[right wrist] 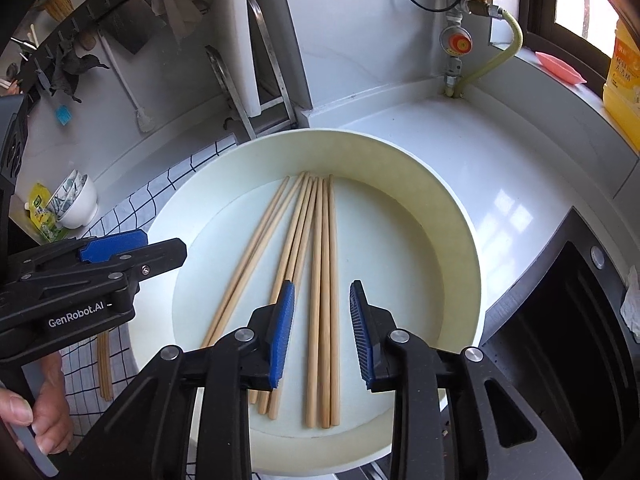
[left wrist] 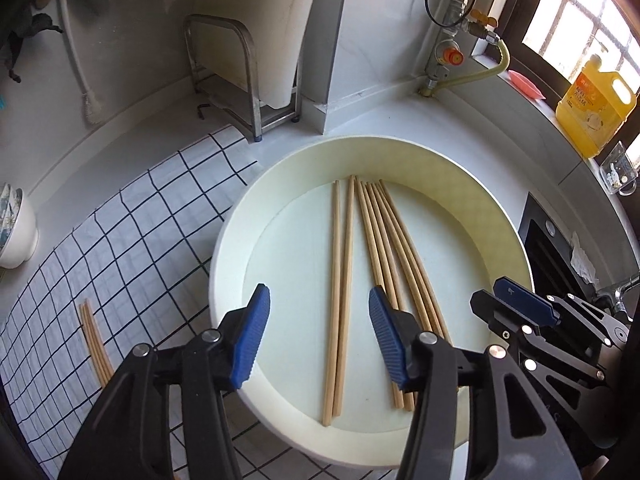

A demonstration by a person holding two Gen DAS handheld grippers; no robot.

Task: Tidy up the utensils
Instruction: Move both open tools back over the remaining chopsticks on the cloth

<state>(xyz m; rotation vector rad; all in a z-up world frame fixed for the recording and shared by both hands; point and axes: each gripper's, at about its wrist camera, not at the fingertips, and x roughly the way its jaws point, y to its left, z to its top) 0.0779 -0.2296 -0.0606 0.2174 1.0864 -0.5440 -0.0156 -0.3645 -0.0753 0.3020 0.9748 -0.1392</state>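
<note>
Wooden chopsticks (left wrist: 340, 300) lie below both grippers, left gripper (left wrist: 319, 336) and right gripper (right wrist: 322, 332), jaws spread empty.

Counter: white worktop (left wrist: 400, 120), glossy, filling the middle of both views.
Cloth: white with a dark grid (left wrist: 140, 232), lower left.
Walls: pale grey panels (right wrist: 360, 20), upper centre.
Window: dark-framed panes (left wrist: 580, 24), upper right, bright daylight.
Rack: metal stand (left wrist: 240, 76), upper left.
Pipework: gas valve and yellow hose (left wrist: 476, 74), upper right.
</note>
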